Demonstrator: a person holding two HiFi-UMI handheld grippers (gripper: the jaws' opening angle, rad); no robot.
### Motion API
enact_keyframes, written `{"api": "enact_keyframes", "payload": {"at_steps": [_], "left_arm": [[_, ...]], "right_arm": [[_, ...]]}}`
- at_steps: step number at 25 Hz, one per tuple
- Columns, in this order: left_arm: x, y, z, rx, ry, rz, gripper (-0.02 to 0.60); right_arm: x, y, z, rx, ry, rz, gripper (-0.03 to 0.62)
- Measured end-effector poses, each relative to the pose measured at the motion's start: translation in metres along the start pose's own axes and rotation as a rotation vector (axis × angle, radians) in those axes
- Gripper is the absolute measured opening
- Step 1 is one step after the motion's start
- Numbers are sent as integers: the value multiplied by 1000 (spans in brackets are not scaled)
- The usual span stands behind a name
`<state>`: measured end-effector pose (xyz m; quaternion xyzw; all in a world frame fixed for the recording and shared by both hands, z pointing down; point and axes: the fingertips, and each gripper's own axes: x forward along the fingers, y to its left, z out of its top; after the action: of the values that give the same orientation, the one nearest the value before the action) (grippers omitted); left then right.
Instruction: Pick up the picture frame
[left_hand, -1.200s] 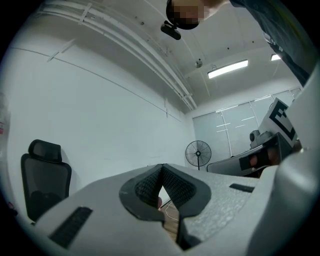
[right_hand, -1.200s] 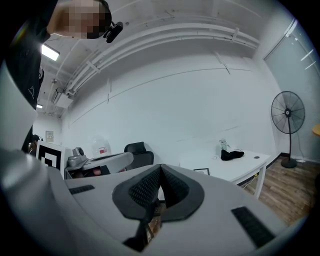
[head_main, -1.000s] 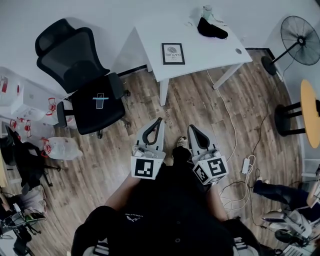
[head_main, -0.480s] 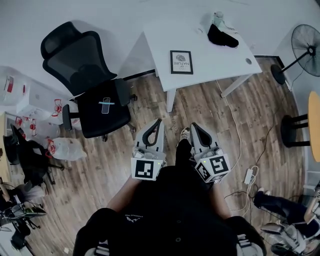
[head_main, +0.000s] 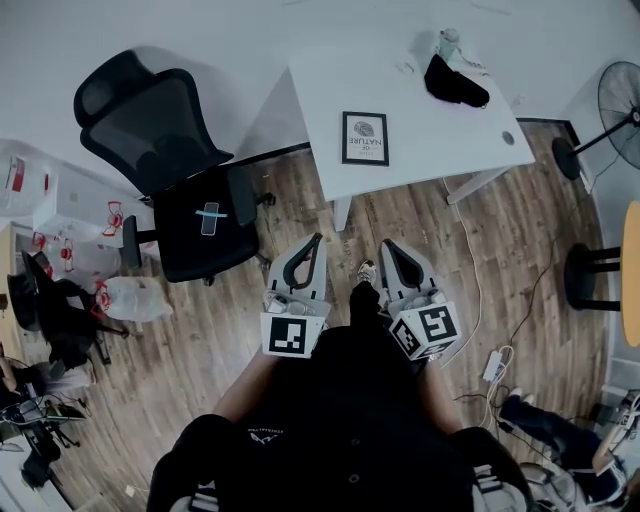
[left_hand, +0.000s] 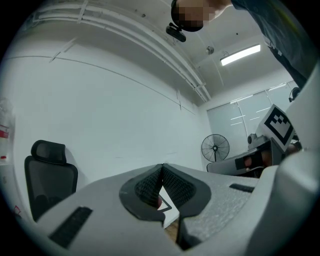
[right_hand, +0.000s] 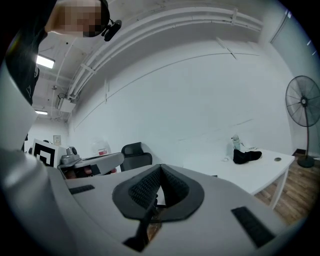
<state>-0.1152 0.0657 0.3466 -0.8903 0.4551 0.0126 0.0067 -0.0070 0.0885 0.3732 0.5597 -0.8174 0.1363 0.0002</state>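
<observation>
Approach phase: closed in on frame, flat on table at 12 o'clock; nearer than 1 s ago, still well apart. L tongs & R tongs clamped together, empty. Open before pickup.

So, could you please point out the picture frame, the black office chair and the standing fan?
picture frame (head_main: 365, 138): head view, the white print in its middle.
black office chair (head_main: 150, 140): head view, the mesh backrest.
standing fan (head_main: 622, 110): head view, the round grille.
</observation>
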Motion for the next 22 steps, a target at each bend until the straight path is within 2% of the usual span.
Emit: {"api": "enact_keyframes", "payload": {"at_steps": [6,15,22], "left_arm": [[48,2,4,9,8,29,6],[130,6,8,-5,8,114,6],[186,-6,3,-3,11,135,6]], "right_arm": [[31,-40,15,6,7,23,-2],[79,-119,50,3,0,51,-2],[111,-173,58,24,20,79,-2]]}}
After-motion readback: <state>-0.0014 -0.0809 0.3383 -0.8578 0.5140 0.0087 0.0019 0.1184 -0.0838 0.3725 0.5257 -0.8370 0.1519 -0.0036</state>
